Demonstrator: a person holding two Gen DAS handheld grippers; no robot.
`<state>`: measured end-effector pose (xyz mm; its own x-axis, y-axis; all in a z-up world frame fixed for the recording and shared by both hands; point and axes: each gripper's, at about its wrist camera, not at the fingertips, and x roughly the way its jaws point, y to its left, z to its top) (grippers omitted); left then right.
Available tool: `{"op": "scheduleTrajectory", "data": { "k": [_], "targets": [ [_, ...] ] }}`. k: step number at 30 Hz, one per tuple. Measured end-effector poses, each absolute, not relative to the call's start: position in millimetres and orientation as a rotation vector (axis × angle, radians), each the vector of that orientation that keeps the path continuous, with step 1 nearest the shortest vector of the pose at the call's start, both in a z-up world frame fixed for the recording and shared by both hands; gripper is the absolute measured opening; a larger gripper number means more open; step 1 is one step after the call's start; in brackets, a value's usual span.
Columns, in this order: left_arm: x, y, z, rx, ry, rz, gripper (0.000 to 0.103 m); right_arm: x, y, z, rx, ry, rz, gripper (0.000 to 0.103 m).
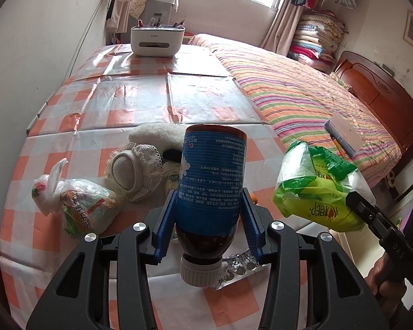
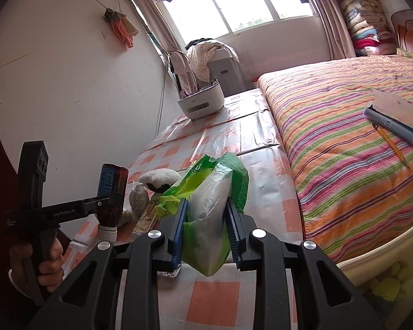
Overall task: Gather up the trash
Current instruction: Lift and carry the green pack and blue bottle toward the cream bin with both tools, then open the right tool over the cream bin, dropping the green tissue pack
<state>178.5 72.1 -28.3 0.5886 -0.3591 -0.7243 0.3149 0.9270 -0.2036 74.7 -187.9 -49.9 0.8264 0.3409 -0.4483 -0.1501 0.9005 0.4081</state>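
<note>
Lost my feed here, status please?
Left gripper shut on brown bottle, cap down. Right gripper shut on green wrapper. Both lifted, nothing blocking.

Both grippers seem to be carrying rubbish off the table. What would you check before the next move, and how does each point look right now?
1. Left gripper shut on the bottle: ok.
2. Bottle cap on: ok.
3. Right gripper shut on the green wrapper: ok.
4. Both loads clear of the table: ok.
5. A bin to drop them in: cannot tell, none in view.
6. Table free of trash: not ok, a tied bag and blister pack remain.
</note>
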Motion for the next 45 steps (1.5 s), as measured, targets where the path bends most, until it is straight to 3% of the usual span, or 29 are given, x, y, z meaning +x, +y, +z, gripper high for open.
{"op": "scheduleTrajectory", "data": {
  "k": [21, 45],
  "targets": [
    [111, -51, -30, 0.072, 0.834, -0.644, 0.043, 20, -254, -37, 0.306, 0.459, 0.042, 0.027],
    [65, -122, -21, 0.083, 0.810, -0.820, 0.044, -56, -308, -51, 0.274, 0.401, -0.292, 0.027]
  ]
}}
